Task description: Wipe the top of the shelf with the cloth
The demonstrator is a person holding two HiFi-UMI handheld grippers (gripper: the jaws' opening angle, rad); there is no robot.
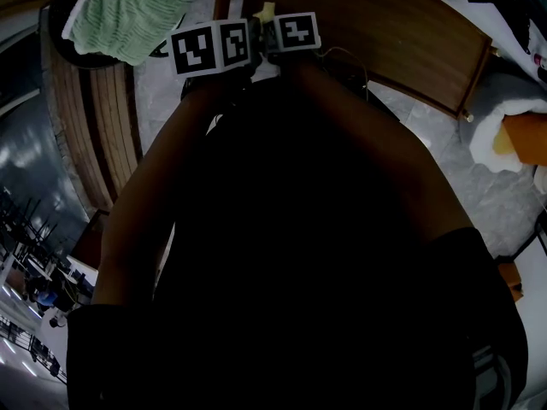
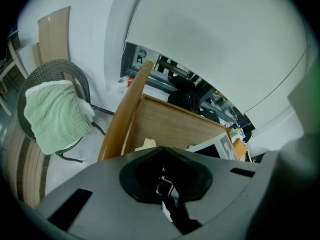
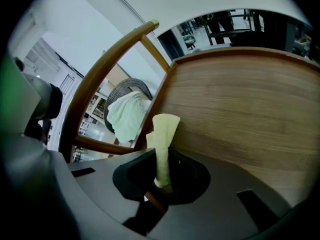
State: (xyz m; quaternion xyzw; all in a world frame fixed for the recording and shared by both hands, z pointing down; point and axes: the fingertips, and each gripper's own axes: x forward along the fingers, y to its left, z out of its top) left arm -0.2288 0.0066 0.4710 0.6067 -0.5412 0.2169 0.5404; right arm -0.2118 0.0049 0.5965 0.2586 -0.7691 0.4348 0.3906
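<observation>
The right tool (image 3: 161,186) is clamped on a pale yellow cloth (image 3: 163,134) standing upright by the wooden shelf top (image 3: 240,109), with the left tool (image 2: 167,191) beside it, closed and empty.

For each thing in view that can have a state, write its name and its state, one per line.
left gripper: shut, nothing between its jaws.
right gripper: shut on the yellow cloth.
yellow cloth: bunched, sticking up from the jaws.
green towel: draped over the wicker chair.
shelf top: bare where visible.
</observation>
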